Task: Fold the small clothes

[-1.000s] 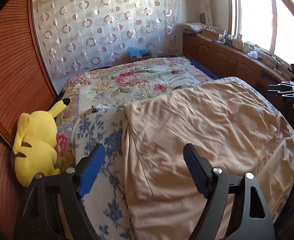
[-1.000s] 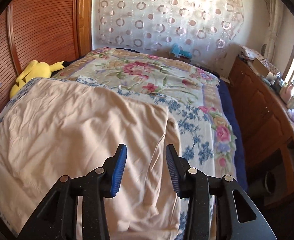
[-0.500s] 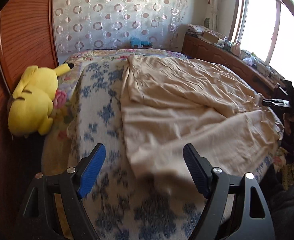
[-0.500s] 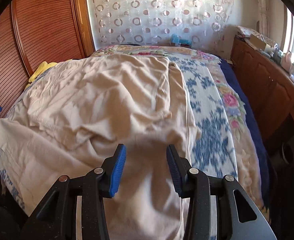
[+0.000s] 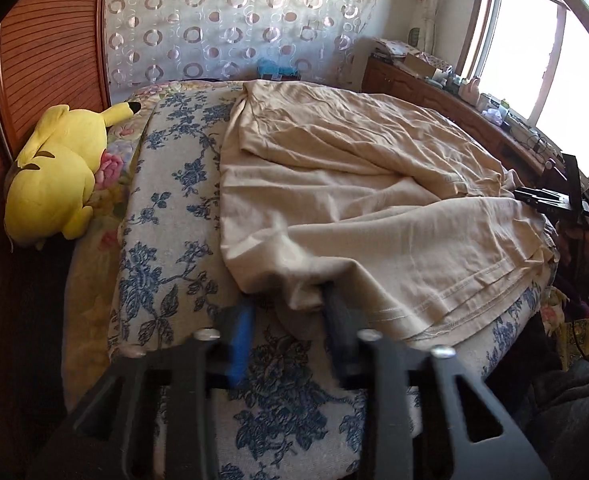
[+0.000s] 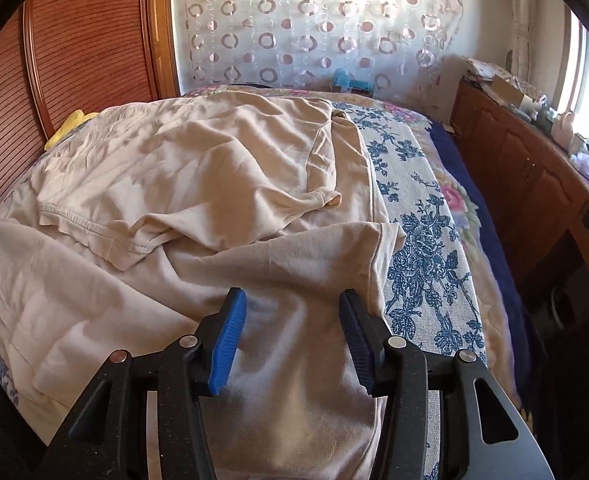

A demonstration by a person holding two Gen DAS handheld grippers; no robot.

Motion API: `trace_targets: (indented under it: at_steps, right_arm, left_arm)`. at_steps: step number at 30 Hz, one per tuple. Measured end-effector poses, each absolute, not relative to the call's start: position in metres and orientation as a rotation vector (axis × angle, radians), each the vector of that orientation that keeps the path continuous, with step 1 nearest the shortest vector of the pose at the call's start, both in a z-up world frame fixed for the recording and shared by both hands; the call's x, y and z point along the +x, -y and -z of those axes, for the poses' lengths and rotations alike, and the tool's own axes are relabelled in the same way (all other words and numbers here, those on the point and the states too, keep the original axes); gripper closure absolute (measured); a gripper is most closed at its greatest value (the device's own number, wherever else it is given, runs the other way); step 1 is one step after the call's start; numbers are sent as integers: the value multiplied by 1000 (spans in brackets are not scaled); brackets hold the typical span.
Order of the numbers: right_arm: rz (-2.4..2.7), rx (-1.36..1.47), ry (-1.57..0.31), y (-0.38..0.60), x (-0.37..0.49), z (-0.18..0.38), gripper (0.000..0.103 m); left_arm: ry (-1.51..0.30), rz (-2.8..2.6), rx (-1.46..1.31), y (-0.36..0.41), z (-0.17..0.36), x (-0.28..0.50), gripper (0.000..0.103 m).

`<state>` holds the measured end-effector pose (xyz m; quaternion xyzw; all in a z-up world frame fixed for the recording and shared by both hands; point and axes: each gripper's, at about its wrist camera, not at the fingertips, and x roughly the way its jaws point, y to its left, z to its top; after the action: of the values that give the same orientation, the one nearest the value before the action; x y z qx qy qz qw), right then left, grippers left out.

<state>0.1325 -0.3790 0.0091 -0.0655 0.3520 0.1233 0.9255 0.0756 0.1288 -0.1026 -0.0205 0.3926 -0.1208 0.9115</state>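
The beige shirt (image 5: 354, 184) lies lengthwise up the bed (image 5: 166, 240), collar far; left gripper (image 5: 288, 320) jaws closing around its hem corner, right gripper (image 6: 292, 332) jaws parted, widening.

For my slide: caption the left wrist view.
Left tool closing around the near corner of a beige shirt on a floral bedspread.

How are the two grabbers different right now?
The left gripper has just been closing its jaws, with a corner of the beige shirt between them; the right gripper has just been opening, jaws wide over flat shirt cloth. The left looks blurred, the right sharp. Both have blue pads and black frames.
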Motion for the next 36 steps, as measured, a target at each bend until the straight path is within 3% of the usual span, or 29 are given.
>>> trace_targets:
  at_steps: [1, 11, 12, 16, 20, 25, 36]
  right_arm:
    - [-254, -130, -717, 379, 133, -9, 52]
    - [-255, -122, -700, 372, 134, 13, 49]
    - [-256, -121, -700, 373, 133, 12, 49]
    - [-257, -120, -700, 373, 132, 12, 49]
    - [-257, -120, -700, 373, 132, 12, 49]
    - [-250, -131, -705, 372, 130, 12, 46]
    - [-295, -44, -697, 381, 129, -9, 48]
  left_arm:
    - [-800, 235, -37, -127, 100, 75, 97]
    - [-714, 110, 2, -140, 26, 23, 97]
    - [-717, 97, 6, -142, 25, 23, 95]
    - [-721, 96, 9, -145, 25, 27, 63]
    - [-736, 129, -8, -141, 34, 39, 50]
    - [-739, 162, -13, -128, 44, 51, 24]
    - [-769, 192, -23, -98, 63, 110, 24]
